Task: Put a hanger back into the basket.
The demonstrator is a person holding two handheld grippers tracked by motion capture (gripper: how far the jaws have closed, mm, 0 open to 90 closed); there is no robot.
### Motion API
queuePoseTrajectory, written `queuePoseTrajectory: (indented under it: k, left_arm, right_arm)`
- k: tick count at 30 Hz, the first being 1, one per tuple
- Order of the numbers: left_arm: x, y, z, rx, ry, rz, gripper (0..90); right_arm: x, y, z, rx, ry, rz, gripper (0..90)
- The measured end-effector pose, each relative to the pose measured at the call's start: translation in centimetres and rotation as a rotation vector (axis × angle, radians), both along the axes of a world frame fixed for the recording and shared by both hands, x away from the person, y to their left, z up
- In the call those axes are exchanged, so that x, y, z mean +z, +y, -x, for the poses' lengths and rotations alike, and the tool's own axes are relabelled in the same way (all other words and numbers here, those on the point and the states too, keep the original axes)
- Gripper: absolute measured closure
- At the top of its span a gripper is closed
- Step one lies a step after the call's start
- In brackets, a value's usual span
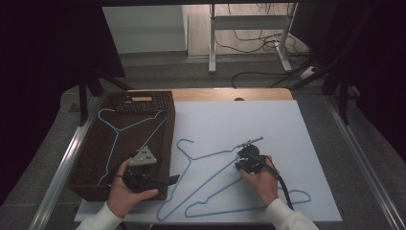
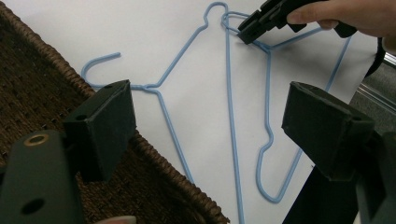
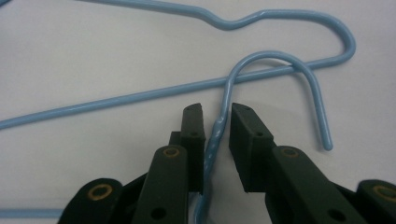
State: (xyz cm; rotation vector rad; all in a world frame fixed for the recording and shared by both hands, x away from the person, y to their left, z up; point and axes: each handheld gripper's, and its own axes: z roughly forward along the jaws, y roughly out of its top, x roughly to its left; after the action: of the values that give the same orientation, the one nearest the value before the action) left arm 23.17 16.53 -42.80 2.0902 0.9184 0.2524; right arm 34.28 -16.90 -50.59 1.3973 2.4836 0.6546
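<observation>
High view first, from nine o'clock across: a dark brown woven wicker basket (image 1: 95,143) holds one light blue wire hanger (image 1: 125,129). At seven o'clock the left claw (image 1: 165,181) hovers over the basket's near corner, jaws wide apart and empty. On the white counter (image 1: 268,124) lie two more hangers, crossed. At five o'clock the right claw (image 3: 216,122) straddles the twisted neck of the nearer blue wire hanger (image 3: 275,70), jaws slightly apart, not yet clamped. To do it well, I would close squarely on that twist, below the hook, then lift straight so the other blue hanger (image 1: 201,165) does not snag.
</observation>
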Motion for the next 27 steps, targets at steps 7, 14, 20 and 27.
queuePoseTrajectory:
  k: [7,14,20,27]
  left_arm:
    - [0.5,-0.6,0.6,-0.013,-0.030,-0.006,17.8]
    - [0.8,-3.4,1.3,-0.092,-0.038,-0.029,17.7]
    - [0.5,-6.3,1.2,-0.146,-0.020,-0.057,18.0]
    - [-1.5,-10.3,-0.8,-0.207,0.079,-0.066,20.3]
  right_arm:
    - [0.0,0.9,0.4,-0.007,-0.026,0.051,83.5]
    - [0.3,0.0,0.2,-0.024,-0.028,-0.013,86.3]
    - [2.2,-0.7,1.0,-0.026,-0.112,-0.091,86.4]
    - [4.5,-1.7,1.9,-0.025,-0.195,-0.165,86.4]
